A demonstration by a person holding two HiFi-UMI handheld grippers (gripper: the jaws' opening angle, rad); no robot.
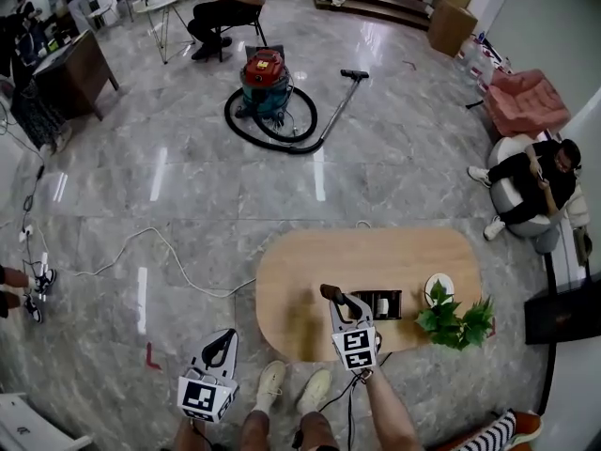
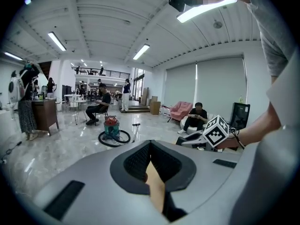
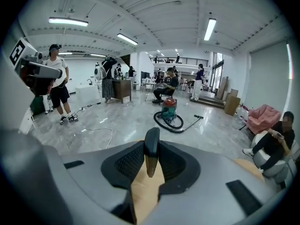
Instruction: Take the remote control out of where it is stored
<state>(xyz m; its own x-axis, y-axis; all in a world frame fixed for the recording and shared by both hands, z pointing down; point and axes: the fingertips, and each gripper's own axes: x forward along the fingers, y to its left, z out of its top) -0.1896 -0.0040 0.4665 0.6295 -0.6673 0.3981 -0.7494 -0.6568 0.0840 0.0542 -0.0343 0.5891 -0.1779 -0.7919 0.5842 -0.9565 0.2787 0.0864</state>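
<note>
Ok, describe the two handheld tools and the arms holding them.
Left tool and right tool: pale grey bodies, black-edged tapering jaws, each with a cube of black-and-white square markers. A thin black cable trails from the right one. The forearms are bare; a grey short sleeve shows.

Head view looks steeply down; all three share (distantly) the vacuum (image 1: 266, 81).

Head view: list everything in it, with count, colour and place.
table: one, light wood, before the person's feet
box: one, black, on the table, something white inside
plant: one, green, table's right end
vacuum cleaner: one, red and teal, floor beyond
armchair: one, pink, right
seated people: two, black clothes, right edge and top
cable: one, white, floor left
left gripper: one, grey, over the floor
right gripper: one, grey, over the table beside the box
</note>
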